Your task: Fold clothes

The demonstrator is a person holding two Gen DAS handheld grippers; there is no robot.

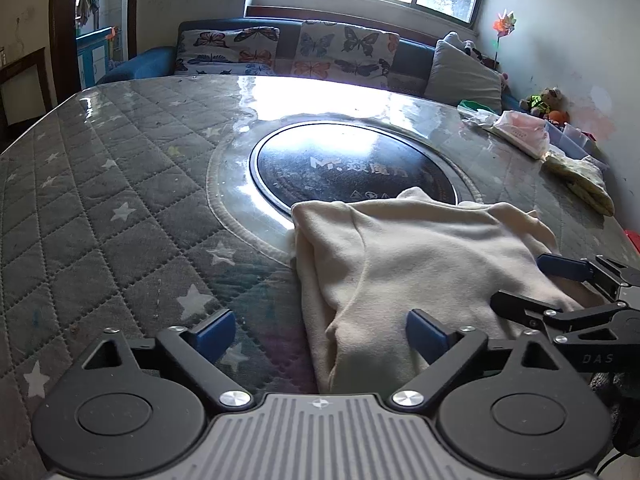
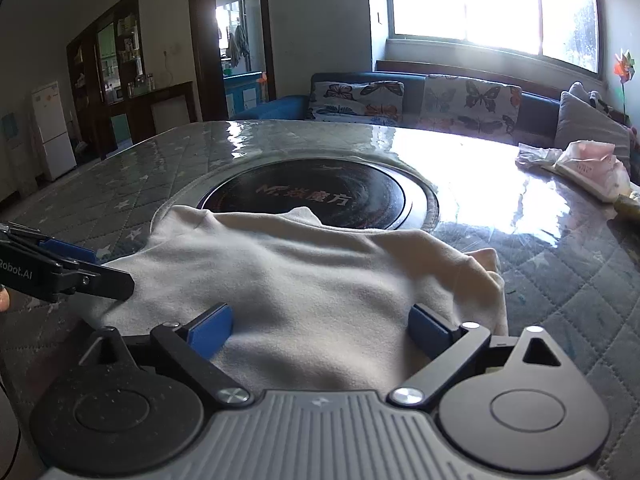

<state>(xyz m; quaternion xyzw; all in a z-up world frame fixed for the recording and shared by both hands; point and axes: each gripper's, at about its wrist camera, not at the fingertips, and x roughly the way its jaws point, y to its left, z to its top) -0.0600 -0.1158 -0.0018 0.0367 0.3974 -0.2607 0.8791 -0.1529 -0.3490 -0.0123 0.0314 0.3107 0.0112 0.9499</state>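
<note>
large table (image 1: 100,184) covered in a grey quilted, star-printed cloth under a glossy clear sheet: the work surface, broad and flat enough to spread a garment on. round black glass hob plate (image 1: 332,164) with pale lettering, set in the table's middle inside a wide metal ring; taken here as the landmark. cream-coloured soft knit garment (image 2: 304,280): lies flat on the table on the near side of the hob plate, its far edge lapping over the plate's near rim; it looks already doubled into a compact, roughly rectangular bundle with layered edges showing along its sides, so the fold is judged well along, perhaps done bar squaring up. pink-and-white crinkled plastic packet (image 1: 520,132) and a yellowish cloth beside it: to the right of the hob plate near the table's edge, well apart from the garment and so clear of the work. left gripper (image 1: 320,336), black frame with blue pads: on the near left of the hob plate, its fingers spread wide, one pad over bare quilted cloth and the other over the garment's near left part, nothing pinched between them; it straddles the garment's left edge, likely so that edge can be taken or let lie. right gripper (image 2: 320,330), same make: near side of the hob plate, over the garment's near middle, fingers likewise spread wide with cloth lying between but not clamped; judged a released hold.
</note>
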